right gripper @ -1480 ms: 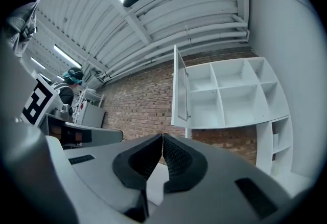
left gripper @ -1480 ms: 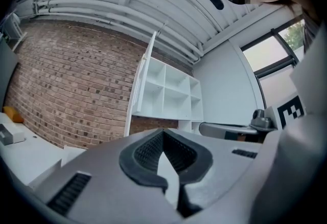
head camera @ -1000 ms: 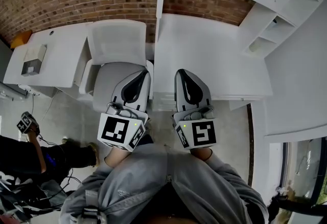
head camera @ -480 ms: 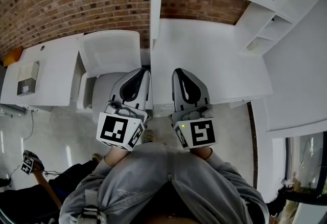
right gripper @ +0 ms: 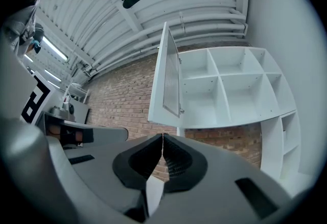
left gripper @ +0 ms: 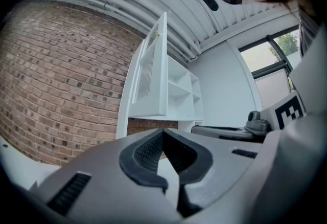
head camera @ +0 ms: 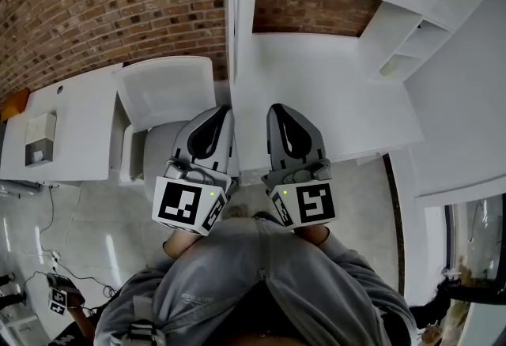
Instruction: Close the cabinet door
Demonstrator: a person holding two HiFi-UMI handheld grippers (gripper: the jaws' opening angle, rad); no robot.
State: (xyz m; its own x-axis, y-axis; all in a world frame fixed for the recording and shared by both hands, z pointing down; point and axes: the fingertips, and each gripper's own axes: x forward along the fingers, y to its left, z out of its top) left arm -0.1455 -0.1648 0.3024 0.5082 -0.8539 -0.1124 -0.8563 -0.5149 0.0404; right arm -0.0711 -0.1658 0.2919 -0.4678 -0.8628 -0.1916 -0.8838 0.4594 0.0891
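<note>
My left gripper (head camera: 224, 110) and right gripper (head camera: 275, 109) hang side by side, each with its jaws pressed together on nothing. In the head view the cabinet door (head camera: 232, 13) is only a thin white edge ahead, standing out between them. The right gripper view shows the door's ribbed face turned toward the open cubbies (right gripper: 230, 90). The left gripper view shows its other face beside the brick wall (left gripper: 61, 74). A white table (head camera: 332, 92) lies right of that edge and a white chair (head camera: 166, 88) left.
</note>
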